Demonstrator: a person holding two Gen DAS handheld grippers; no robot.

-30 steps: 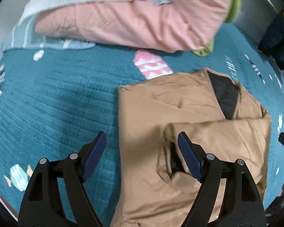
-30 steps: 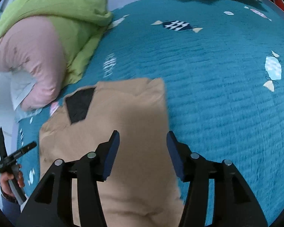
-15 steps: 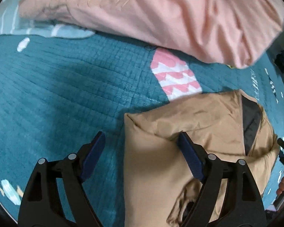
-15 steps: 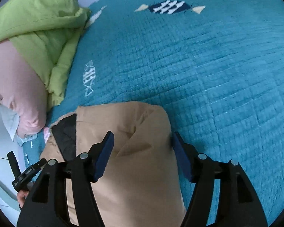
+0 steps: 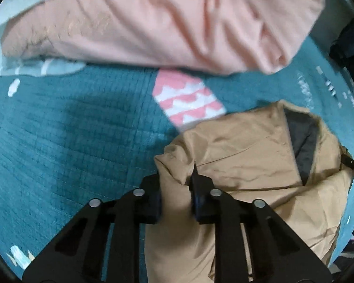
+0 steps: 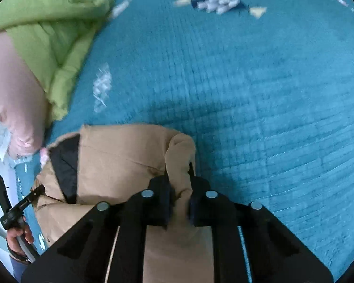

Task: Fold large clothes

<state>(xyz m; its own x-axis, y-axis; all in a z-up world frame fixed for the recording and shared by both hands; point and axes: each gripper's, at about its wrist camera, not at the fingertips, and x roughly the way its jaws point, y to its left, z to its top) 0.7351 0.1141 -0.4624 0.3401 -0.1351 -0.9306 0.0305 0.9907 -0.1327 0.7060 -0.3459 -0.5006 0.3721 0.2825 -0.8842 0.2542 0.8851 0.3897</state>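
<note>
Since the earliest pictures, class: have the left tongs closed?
Yes. The left tongs, previously wide open, now pinch the tan jacket corner, nearer the pink-and-white patch.

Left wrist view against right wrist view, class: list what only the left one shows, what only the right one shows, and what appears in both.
Only the left wrist view shows the pink-and-white zigzag patch on the quilt and the left gripper pinching a corner of the tan jacket.

Only the right wrist view shows the green comforter, the navy fish motif and the right gripper pinching the jacket's other corner.

Both show the tan jacket with its dark lining, the teal quilt and the pink bedding.
</note>
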